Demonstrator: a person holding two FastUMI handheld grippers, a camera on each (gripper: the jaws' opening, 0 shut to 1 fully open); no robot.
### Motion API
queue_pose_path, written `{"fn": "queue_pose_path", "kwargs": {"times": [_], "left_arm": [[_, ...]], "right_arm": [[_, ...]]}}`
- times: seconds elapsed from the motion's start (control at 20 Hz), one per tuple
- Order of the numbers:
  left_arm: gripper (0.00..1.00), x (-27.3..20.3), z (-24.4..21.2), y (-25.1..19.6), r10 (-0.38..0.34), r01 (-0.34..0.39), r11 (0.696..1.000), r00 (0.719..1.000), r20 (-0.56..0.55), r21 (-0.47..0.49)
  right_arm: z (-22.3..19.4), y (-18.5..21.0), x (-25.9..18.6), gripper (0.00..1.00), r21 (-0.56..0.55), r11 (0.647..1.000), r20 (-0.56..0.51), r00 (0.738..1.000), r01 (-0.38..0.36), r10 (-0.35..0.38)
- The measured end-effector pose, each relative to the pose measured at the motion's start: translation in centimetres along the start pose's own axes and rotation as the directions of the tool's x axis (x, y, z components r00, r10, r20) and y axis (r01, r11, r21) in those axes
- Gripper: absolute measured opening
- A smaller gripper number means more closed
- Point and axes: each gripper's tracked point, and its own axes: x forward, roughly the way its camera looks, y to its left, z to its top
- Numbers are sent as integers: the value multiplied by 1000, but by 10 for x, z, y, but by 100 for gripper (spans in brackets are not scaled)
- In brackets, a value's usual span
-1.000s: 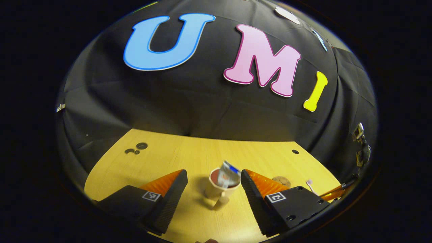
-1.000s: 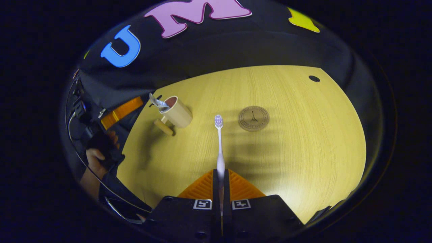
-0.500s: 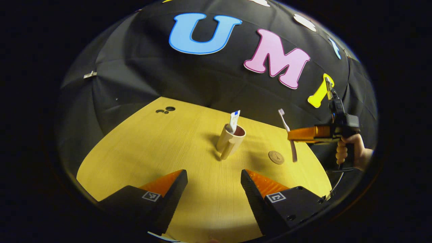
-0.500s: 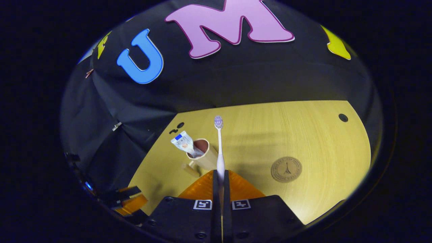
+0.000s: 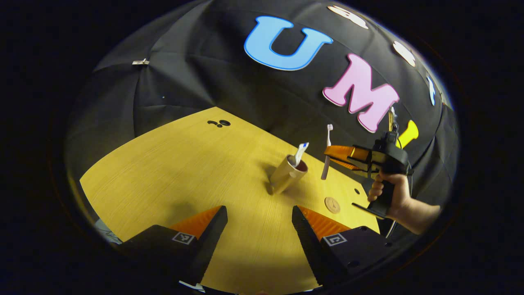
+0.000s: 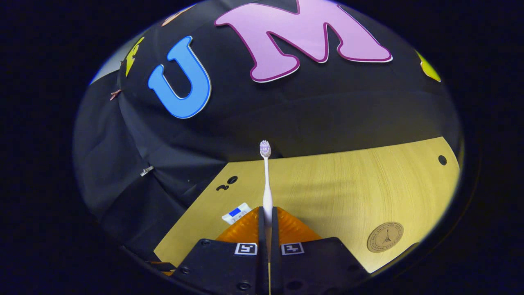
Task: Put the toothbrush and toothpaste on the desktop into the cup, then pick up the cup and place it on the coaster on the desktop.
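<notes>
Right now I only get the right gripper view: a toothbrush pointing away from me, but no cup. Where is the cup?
Observer: In the left gripper view the cup is on the table. The lower end of the toothbrush hangs in the air just beside it, outside the cup.
Operator: Is the toothpaste inside it?
Observer: Yes, the toothpaste sticks up out of the cup's mouth.
Operator: And the other hand-held gripper?
Observer: The left hand-held gripper is open and holds nothing, back from the cup.
</notes>
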Motion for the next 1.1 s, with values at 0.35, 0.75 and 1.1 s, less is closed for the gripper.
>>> {"fn": "queue_pose_path", "kwargs": {"times": [0.35, 0.75, 1.1], "left_arm": [[98, 15, 1, 18, 19, -19, 1000, 1000, 0, -20], [98, 24, -15, 28, 23, -24, 999, 999, -36, -43], [98, 34, -24, 15, 10, -10, 1000, 997, -71, -1]], "right_arm": [[13, -5, 47, 6, 31, 1000, 92, 996, -7, 4], [-29, -12, 72, 6, -59, 998, 86, 996, 5, 0], [-46, -15, 59, 10, -102, 994, 120, 993, 24, -11]]}}
